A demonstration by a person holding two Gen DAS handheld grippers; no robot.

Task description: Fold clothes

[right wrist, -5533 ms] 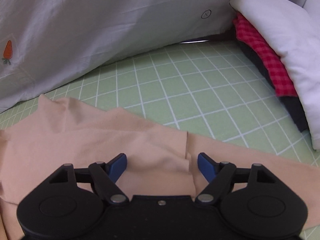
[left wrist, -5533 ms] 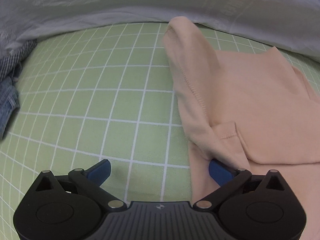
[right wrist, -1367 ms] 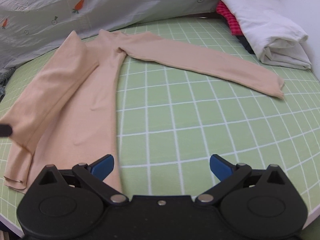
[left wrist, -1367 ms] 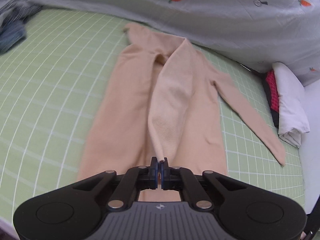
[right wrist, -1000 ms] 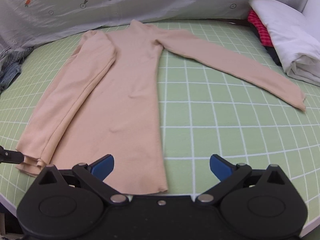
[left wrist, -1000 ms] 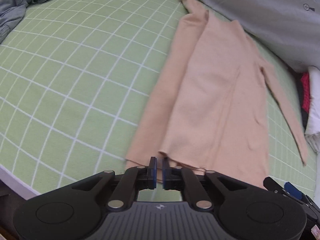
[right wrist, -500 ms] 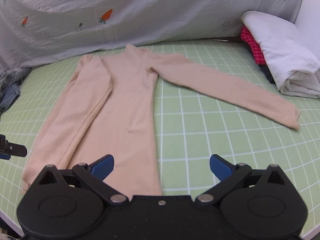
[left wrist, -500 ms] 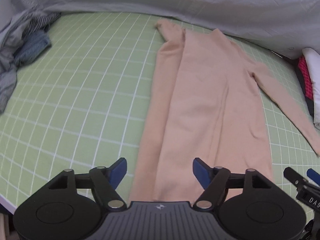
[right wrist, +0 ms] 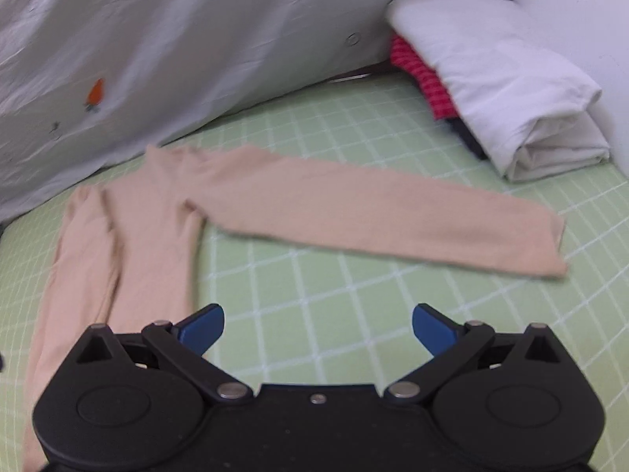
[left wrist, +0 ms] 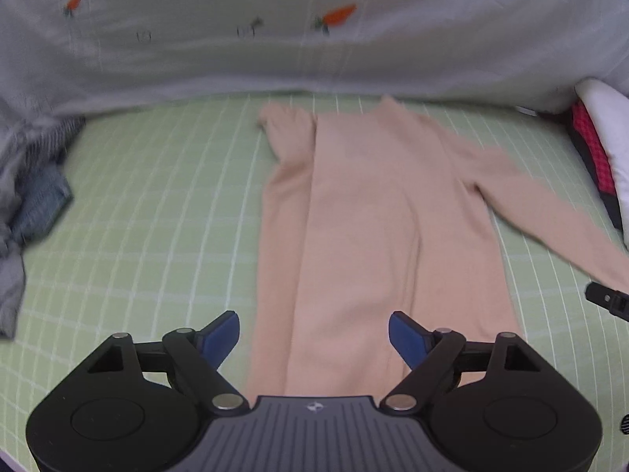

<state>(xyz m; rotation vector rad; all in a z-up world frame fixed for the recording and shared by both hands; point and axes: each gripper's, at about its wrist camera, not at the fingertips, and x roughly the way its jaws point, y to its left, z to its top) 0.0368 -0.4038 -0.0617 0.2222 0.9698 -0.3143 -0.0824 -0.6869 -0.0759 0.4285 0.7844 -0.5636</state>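
Observation:
A peach long-sleeved top point(left wrist: 373, 212) lies flat on the green grid mat point(left wrist: 157, 212), neck toward the far side. Its left sleeve point(left wrist: 283, 196) is folded down along the body. Its right sleeve point(right wrist: 373, 212) stretches out to the right, cuff near the mat's right side. My left gripper point(left wrist: 313, 334) is open and empty above the hem. My right gripper point(right wrist: 317, 324) is open and empty over bare mat, in front of the spread sleeve, with the body point(right wrist: 129, 236) to its left. The right gripper's tip shows at the right edge of the left wrist view point(left wrist: 607, 301).
A grey sheet with carrot prints point(left wrist: 314, 39) bounds the far side. Crumpled denim and striped clothes point(left wrist: 27, 204) lie at the left. A stack of folded white, red-checked and dark clothes point(right wrist: 491, 78) sits at the far right.
My left gripper, shut on the left sleeve's cuff a second ago, has let go and opened further. Both grippers now face farther up the mat; the right one has turned toward the spread sleeve.

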